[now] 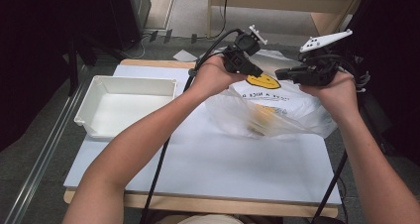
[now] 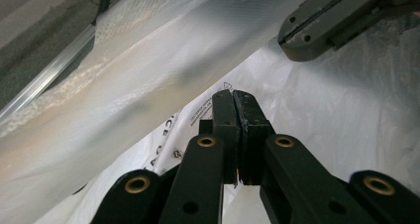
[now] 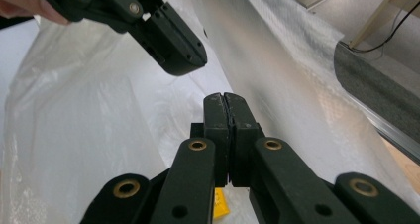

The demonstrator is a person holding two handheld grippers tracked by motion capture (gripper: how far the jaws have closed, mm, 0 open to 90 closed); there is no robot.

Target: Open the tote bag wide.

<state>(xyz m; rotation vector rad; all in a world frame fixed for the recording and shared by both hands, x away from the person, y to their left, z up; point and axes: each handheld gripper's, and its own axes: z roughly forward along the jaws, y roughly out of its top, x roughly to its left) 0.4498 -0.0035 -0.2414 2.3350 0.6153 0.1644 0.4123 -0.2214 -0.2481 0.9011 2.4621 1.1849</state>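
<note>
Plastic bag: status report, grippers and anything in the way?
Left gripper and right gripper shut, raised close together over the plastic bag. Whether they pinch it, unclear. White tray sits apart, left.

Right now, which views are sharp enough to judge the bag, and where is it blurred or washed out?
High view: plastic bag soft, its contents a yellowish blur. Left gripper view: near film pale and out of focus, left hand-held gripper sharp. Right gripper view: bag washed out, right hand-held gripper crisp.
</note>
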